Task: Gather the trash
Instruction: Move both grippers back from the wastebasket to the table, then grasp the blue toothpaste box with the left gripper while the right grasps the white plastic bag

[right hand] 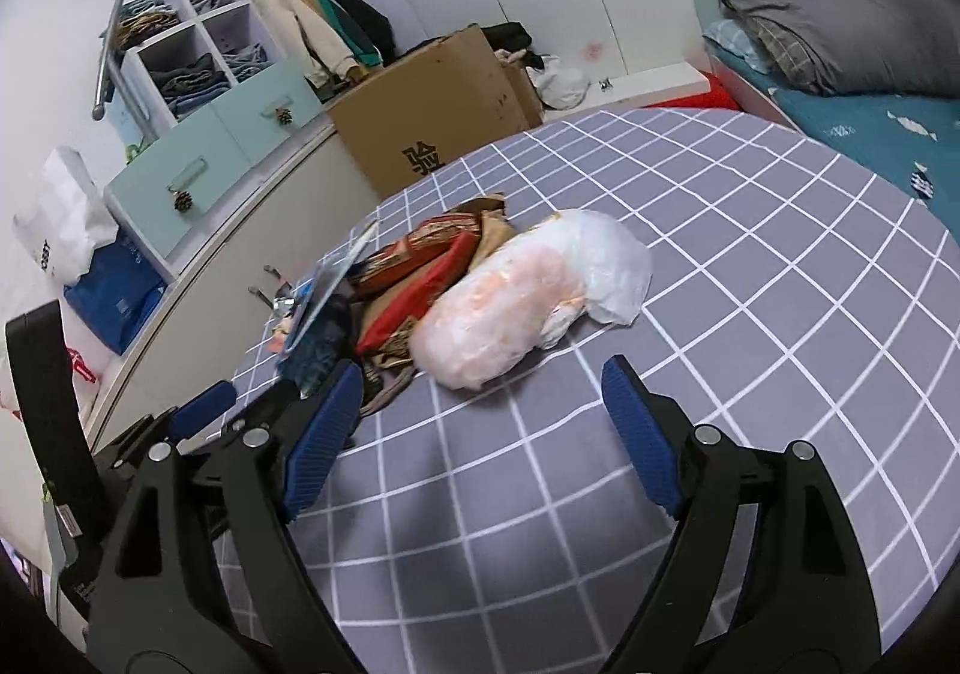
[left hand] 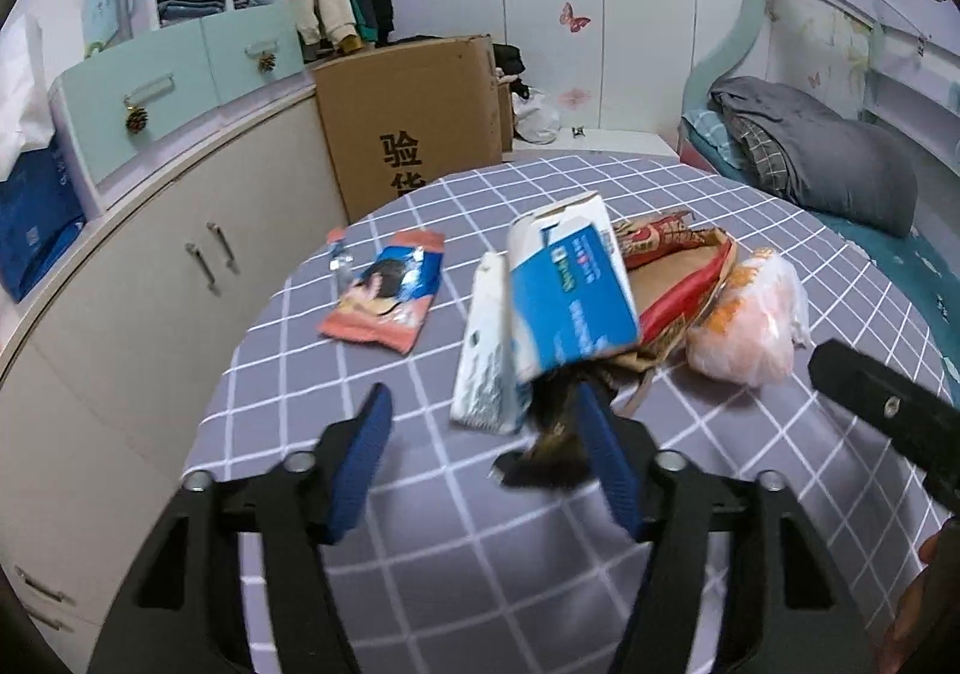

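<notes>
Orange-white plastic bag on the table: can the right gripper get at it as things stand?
Probably yes. The right gripper is open and empty, and the plastic bag lies just ahead on the checked tablecloth with nothing between; the red wrapper only flanks it.

On table: wrapper at left, carton mid w/ pouch just left of it. Paper bag behind carton, plastic bag right of it, touching. Box behind table; cabinet left.

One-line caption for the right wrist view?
Open right gripper faces a crumpled plastic bag beside red-brown wrappers on checked cloth.
</notes>
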`<state>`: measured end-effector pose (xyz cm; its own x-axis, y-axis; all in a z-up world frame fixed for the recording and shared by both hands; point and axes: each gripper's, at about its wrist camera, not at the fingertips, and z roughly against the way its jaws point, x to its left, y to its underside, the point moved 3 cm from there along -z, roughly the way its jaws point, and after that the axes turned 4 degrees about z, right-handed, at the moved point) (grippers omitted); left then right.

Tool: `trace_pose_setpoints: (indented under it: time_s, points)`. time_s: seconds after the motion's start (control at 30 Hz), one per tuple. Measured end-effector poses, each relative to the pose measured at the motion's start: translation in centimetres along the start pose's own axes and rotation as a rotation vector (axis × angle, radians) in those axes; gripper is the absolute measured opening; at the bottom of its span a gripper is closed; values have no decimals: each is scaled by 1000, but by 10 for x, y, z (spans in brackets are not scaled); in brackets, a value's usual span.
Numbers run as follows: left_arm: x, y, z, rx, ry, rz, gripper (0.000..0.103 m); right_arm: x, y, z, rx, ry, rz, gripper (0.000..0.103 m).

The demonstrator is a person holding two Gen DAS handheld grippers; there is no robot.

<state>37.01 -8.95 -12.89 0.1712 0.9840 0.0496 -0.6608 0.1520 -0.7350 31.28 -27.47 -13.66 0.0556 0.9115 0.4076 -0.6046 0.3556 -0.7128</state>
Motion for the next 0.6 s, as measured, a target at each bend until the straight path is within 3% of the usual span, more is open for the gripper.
trace_pose_setpoints:
  time_s: [0.07, 0.13, 0.2, 0.33, 0.37, 0.4, 0.47, 0.6]
  points:
    - [-2, -5, -8, 8, 9, 7, 47, -2, -3, -7, 10, 1, 0, 81]
    - [-2, -10, -15, 17, 30, 26, 24, -2, -7, -18, 31, -7, 4, 81]
    - [0, -13, -19, 25, 48, 50, 10, -3, -9, -28, 56, -16, -7, 81]
    - [9, -12, -16, 1, 55, 99, 8, -4, -11, -44, 107, -63, -32, 80]
    - [13, -11, -12, -16, 46, 109, 8, -4, -10, -46, 111, -76, -39, 75]
    - [14, -11, -11, -24, 41, 113, 8, -5, -10, -46, 115, -79, -44, 57]
    - [22, -10, -5, -45, 31, 134, 8, -6, -10, -47, 127, -103, -41, 36]
    - [38, -7, 9, -66, 28, 169, 8, -8, -8, -40, 112, -118, -52, 28]
